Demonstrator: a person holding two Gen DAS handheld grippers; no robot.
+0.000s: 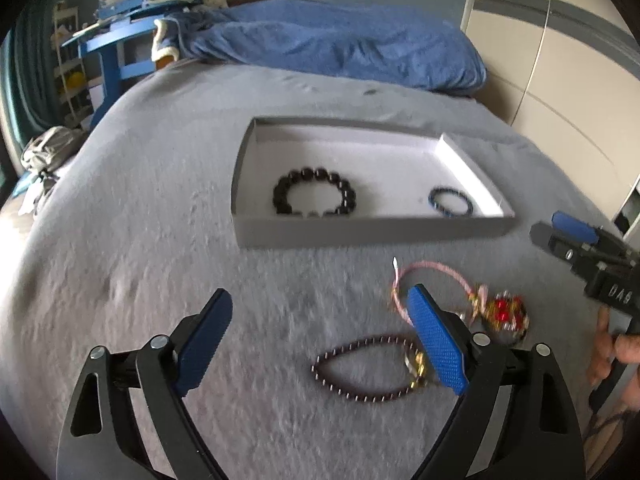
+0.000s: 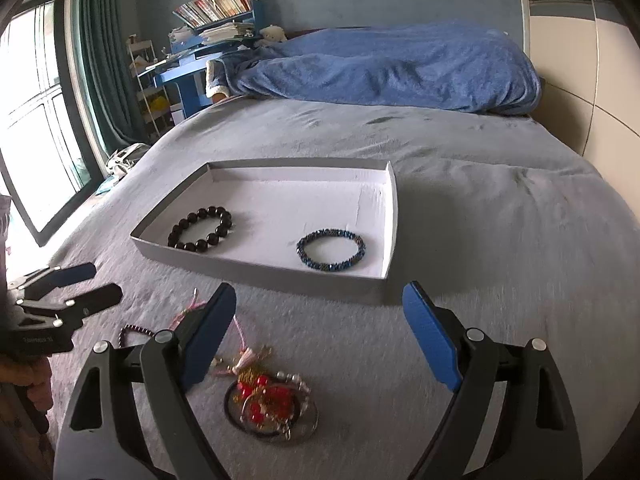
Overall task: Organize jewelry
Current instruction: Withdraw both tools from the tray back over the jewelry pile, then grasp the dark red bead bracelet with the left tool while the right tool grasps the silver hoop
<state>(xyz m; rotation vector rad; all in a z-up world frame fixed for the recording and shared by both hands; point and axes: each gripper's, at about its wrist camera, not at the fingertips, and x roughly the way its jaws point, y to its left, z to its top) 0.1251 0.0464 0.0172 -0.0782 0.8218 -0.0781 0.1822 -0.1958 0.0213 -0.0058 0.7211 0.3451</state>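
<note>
A shallow white tray lies on the grey bedspread. In it are a black bead bracelet and a blue bead bracelet. In front of the tray lie a dark fine-bead bracelet, a pink cord bracelet and a red-and-gold bead cluster with rings. My left gripper is open above the dark bracelet, holding nothing. My right gripper is open over the red cluster, also holding nothing.
A blue blanket is bunched at the bed's far end. A blue desk with books stands beyond the bed on the left, by a curtained window. A pale wardrobe is on the right. A person's hand grips the right tool.
</note>
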